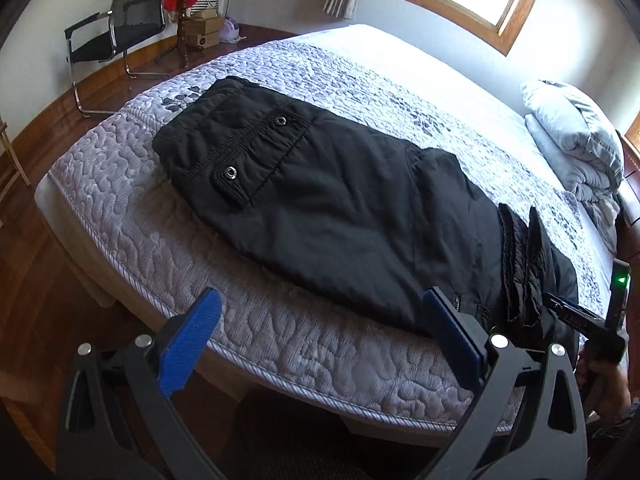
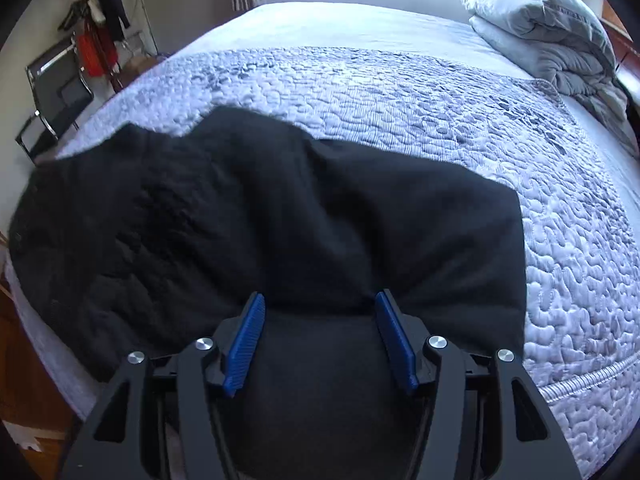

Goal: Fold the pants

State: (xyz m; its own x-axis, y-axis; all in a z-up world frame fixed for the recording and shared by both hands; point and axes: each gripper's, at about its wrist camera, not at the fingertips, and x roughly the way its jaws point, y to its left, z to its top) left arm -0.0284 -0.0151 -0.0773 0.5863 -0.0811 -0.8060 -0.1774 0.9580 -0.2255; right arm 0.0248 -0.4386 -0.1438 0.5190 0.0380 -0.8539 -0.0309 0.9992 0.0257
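Black pants lie flat on the bed, on a pale quilted mattress cover, close to the near edge and running along it. Waistband end with two metal snaps toward the left in the left wrist view; cuffs doubled back at the right end, ribbed hems standing up a little. Left gripper hangs over the bed's near edge, blue pads wide apart, nothing between them. Its right-hand pad sits just at the near hem of the pants, whether touching I cannot tell; its left-hand pad is over bare quilt, clear of the cloth. Right gripper is down at the near edge of the pants toward the cuff end, pads roughly half spread, with a rounded bulge of black fabric lying between them. View is blurred there; the pads flank the fabric but do not plainly pinch it. In the left wrist view the right gripper's body shows at the far right with a green light, a hand beneath it. Folded grey duvet at the head of the bed, well apart from the pants. Black chair on the wooden floor beyond the bed's foot.
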